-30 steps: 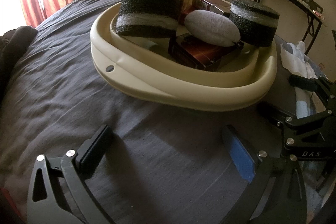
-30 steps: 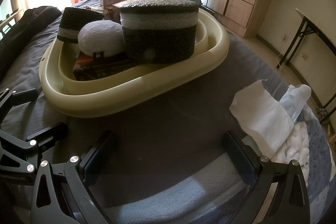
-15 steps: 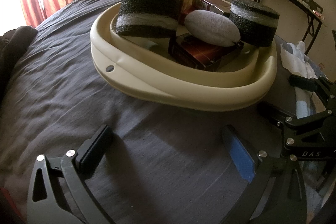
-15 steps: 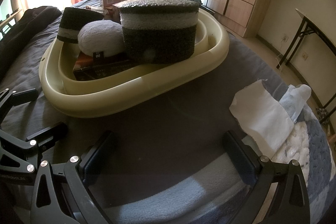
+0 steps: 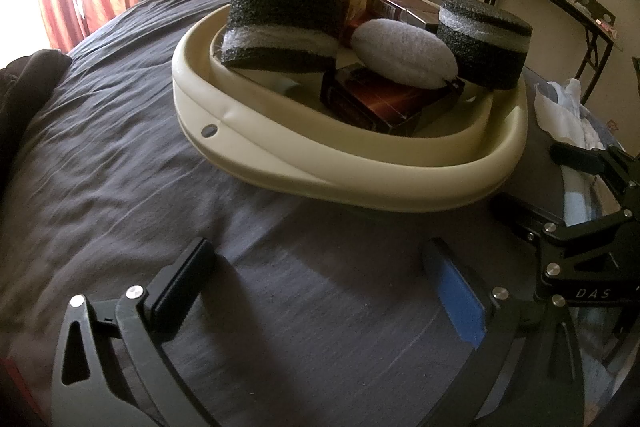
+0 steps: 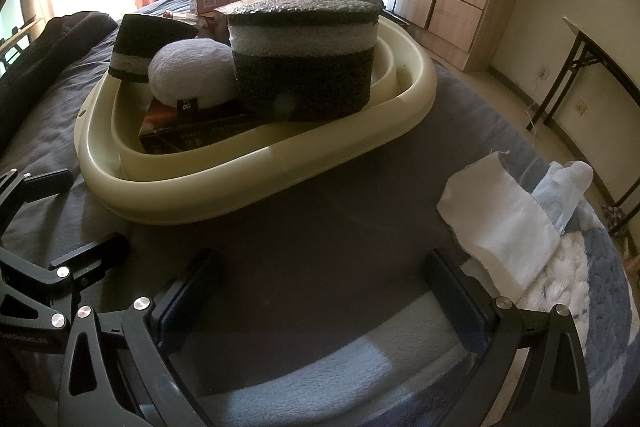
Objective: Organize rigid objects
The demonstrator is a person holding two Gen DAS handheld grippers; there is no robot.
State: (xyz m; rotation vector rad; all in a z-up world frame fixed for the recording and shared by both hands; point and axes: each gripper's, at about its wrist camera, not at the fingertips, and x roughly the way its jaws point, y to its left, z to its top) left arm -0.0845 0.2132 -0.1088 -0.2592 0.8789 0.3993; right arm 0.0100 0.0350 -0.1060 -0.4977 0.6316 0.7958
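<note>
Foam blocks [image 6: 304, 67], pouf [image 5: 404, 53] and boxes [image 5: 372, 99] already fill the basin [image 5: 320, 167] mid-bed; both grippers [image 5: 320, 291] [image 6: 320, 291] gape empty, so sorting looks done or unstarted.

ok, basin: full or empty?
Full. The cream basin holds two black-and-white foam blocks, a white pad and dark boxes, piled above the rim.

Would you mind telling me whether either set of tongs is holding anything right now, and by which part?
Nothing is held. The left tongs and right tongs are both open over the dark bedsheet, short of the cream basin.
</note>
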